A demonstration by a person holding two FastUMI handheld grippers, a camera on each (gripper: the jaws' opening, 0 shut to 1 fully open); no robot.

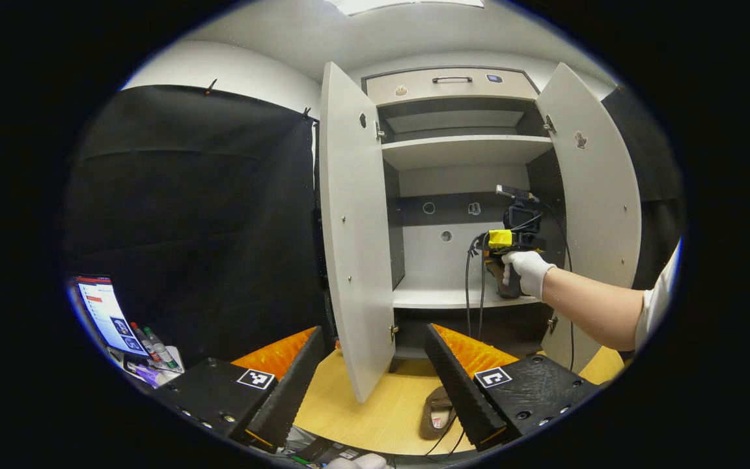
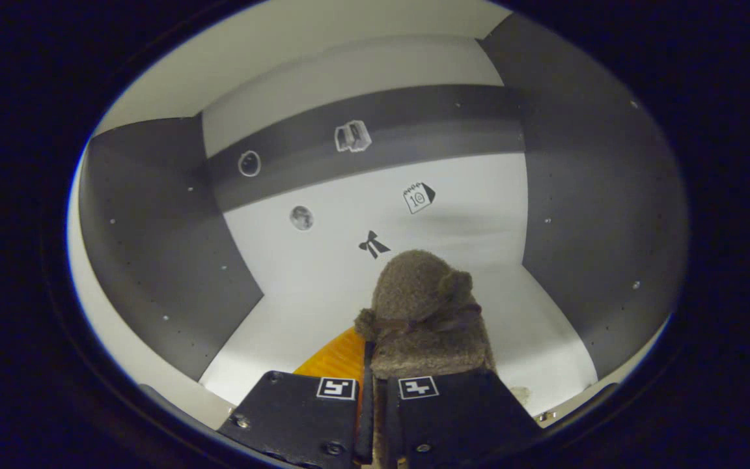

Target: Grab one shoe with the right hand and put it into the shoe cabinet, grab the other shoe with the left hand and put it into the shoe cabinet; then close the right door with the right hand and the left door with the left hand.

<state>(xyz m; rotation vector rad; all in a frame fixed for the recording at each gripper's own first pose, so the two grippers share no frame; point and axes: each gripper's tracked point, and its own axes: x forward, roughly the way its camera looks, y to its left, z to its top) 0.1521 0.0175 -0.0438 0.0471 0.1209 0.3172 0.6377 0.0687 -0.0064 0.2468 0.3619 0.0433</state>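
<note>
A brown fuzzy shoe [image 2: 424, 319] is clamped between the fingers of the right claw [image 2: 375, 365] inside the shoe cabinet [image 1: 466, 153]. The left claw [image 1: 372, 365] is spread wide above the other shoe [image 1: 437, 412] on the floor.

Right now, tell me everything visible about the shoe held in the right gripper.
The shoe is a brown, fuzzy, felt-like slipper with a small bow of the same tone across its top. Its toe points into the cabinet, toward the white back panel. The right gripper is clamped on its near end, one finger on each side, holding it just over the white shelf. Whether its sole touches the shelf cannot be told. The left gripper view shows it dark, below the gloved hand.
</note>
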